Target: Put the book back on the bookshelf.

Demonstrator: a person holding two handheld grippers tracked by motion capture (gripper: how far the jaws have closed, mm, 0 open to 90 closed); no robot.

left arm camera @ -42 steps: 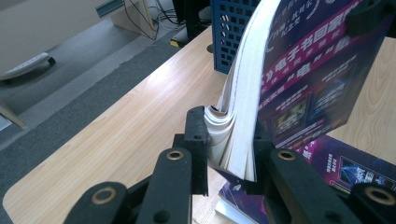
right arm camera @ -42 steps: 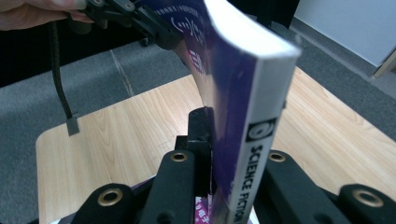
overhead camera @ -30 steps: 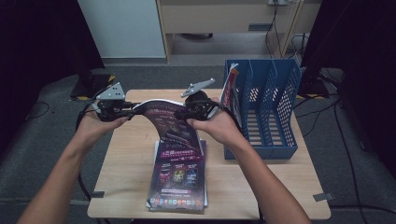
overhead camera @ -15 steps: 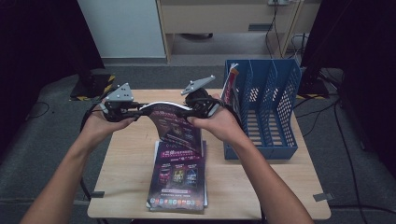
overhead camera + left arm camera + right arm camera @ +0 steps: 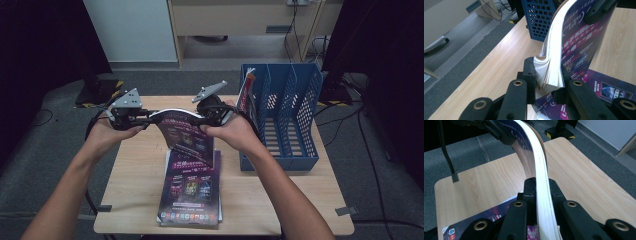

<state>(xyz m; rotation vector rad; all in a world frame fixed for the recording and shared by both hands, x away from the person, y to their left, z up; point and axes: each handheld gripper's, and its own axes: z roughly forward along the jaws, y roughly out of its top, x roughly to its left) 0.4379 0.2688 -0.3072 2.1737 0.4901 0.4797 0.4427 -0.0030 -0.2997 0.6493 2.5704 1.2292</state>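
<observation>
The blue rack (image 5: 285,117) at the tabletop's (image 5: 135,185) right edge holds one book (image 5: 244,90) in its leftmost slot; the other slots are bare. Left of the rack, bare wood lies around the stack (image 5: 191,187). The magazine (image 5: 186,132) arches above the stack, left tool (image 5: 150,120) clenched on one end, right tool (image 5: 200,119), its jaws having just tightened, on the other.
</observation>
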